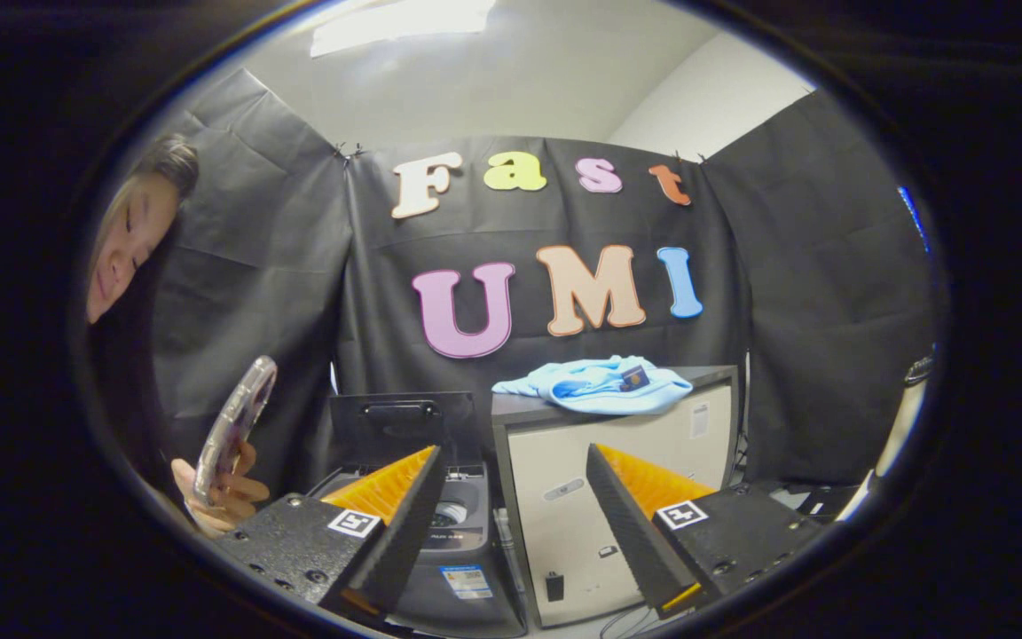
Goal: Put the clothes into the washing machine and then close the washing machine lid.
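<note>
A light blue garment [595,386] lies bunched on top of a pale cabinet [617,479], beyond my fingers and a little right of the gap between them. To the cabinet's left stands a dark top-loading washing machine [462,568] with its lid [404,426] raised upright at the back. My gripper [511,497] is open and holds nothing; its left finger covers part of the washer's top, and its right finger overlaps the cabinet's front.
A person stands at the left, a hand [223,493] holding a phone in a clear case [234,426] close to my left finger. Black cloth walls close off the back and sides. A white rounded object [901,426] stands at the far right.
</note>
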{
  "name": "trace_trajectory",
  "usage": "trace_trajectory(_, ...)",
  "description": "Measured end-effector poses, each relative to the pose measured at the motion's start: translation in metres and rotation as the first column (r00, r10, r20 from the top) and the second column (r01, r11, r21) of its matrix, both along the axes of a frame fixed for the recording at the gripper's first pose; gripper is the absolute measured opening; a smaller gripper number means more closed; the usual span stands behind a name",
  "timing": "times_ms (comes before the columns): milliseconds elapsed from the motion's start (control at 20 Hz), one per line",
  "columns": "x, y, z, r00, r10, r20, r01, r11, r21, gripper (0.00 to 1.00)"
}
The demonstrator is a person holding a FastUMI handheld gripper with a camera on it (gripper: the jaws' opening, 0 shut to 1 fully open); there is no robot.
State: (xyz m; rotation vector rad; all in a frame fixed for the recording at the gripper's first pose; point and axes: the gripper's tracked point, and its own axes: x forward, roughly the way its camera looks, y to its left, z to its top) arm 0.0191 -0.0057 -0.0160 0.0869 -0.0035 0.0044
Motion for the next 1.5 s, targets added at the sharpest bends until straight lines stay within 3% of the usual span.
trace_trajectory(400,0.024,-0.007,0.027,0.999,0.022,0.041,-0.022,1.000,0.005,0.97)
trace_trajectory(700,0.104,-0.027,0.057,0.999,-0.002,-0.047,0.000,0.998,-0.059,0.97)
trace_trajectory(850,0.155,-0.047,0.061,0.992,-0.057,-0.114,0.044,0.993,-0.108,0.97)
trace_trajectory(1150,0.252,-0.095,0.036,0.943,-0.171,-0.286,0.154,0.985,-0.083,0.98)
trace_trajectory(1250,0.270,-0.112,0.009,0.904,-0.221,-0.367,0.203,0.975,-0.085,0.99)
trace_trajectory(1500,0.295,-0.123,-0.025,0.860,-0.244,-0.448,0.235,0.969,-0.076,0.97)
